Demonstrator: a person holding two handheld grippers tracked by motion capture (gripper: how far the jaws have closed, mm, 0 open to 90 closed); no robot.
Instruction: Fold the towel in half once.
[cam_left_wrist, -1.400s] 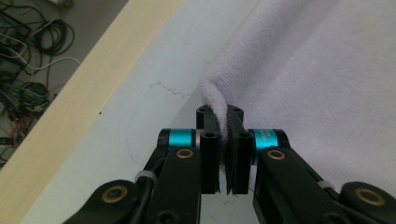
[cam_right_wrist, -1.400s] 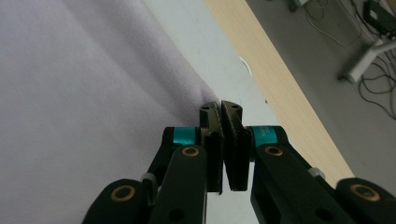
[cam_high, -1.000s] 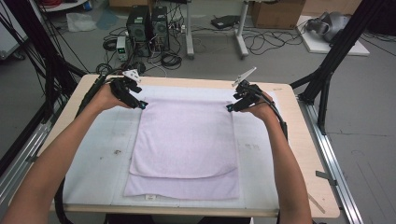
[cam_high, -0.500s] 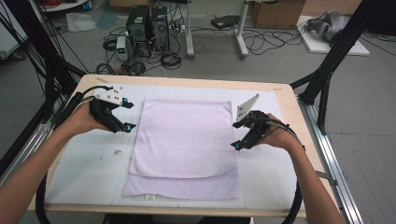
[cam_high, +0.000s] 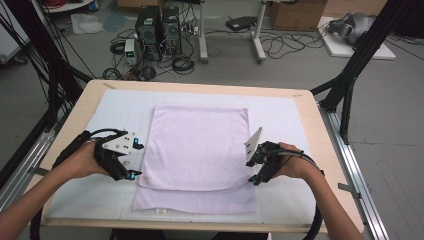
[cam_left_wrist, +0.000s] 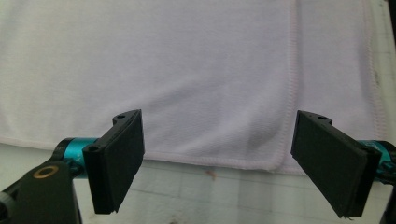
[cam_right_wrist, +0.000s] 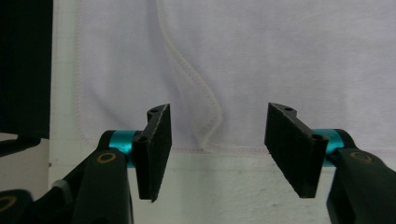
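A pale lilac towel (cam_high: 197, 145) lies folded flat on a white mat (cam_high: 280, 120). Its upper layer ends short of the lower layer's near edge. My left gripper (cam_high: 136, 161) hovers open at the towel's left side, just off the upper layer's near corner. In the left gripper view the open jaws (cam_left_wrist: 219, 140) frame that stitched corner of the towel (cam_left_wrist: 187, 70). My right gripper (cam_high: 251, 171) is open at the right side, by the other near corner. The right gripper view has its gripper (cam_right_wrist: 219, 121) straddling a rippled hem of the towel (cam_right_wrist: 280, 56). Neither holds anything.
The mat covers a wooden table (cam_high: 320, 140). Black frame struts (cam_high: 350, 75) stand at both sides, with metal rails (cam_high: 360, 185) along the table's flanks. Computer towers (cam_high: 160, 25) and cables (cam_high: 280, 45) sit on the floor beyond the far edge.
Both grippers have moved from the towel's far corners down along its sides to the near corners of the upper layer. The towel lies as before.
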